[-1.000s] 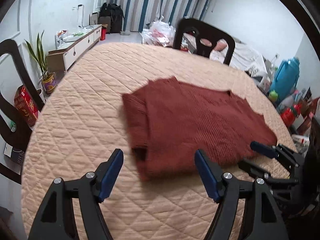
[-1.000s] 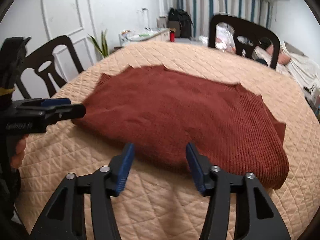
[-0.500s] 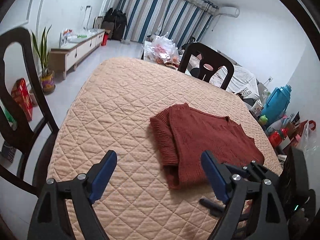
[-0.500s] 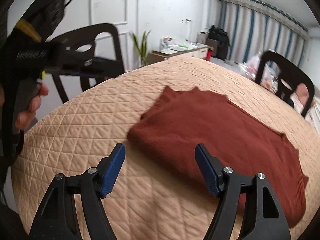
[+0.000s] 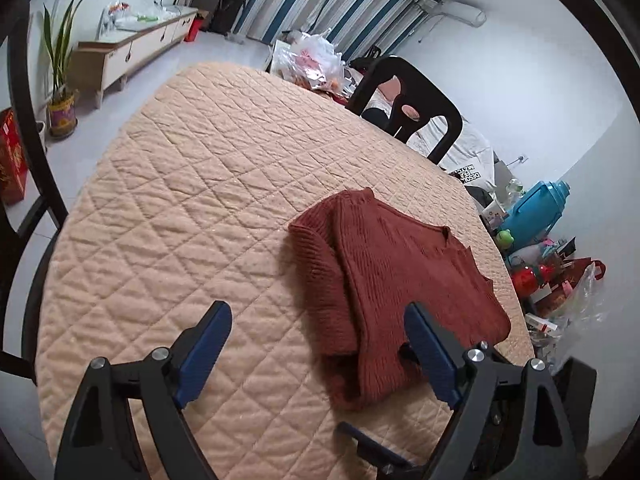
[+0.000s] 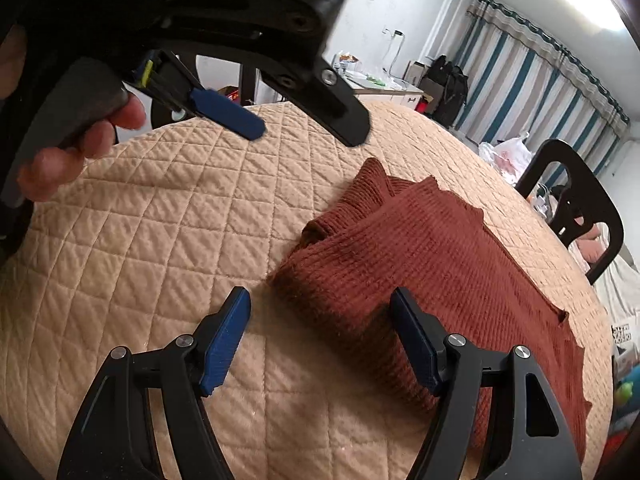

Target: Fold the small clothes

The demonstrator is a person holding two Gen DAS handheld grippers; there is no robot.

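On the quilted worktop (image 5: 168, 216), a rust-red knit sweater (image 5: 392, 280) lies toward the right and near edge, one sleeve already folded in over the body. I hold both tools clear above it: the left gripper (image 5: 320, 350) and right gripper (image 6: 320, 338) have just been opening, and their jaws now stand wide with nothing pinched between them. By my reading, the fold is partway; the body has yet to be doubled over.

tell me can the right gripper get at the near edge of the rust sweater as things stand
Probably yes: the right gripper is open over the sweater edge, nothing between.
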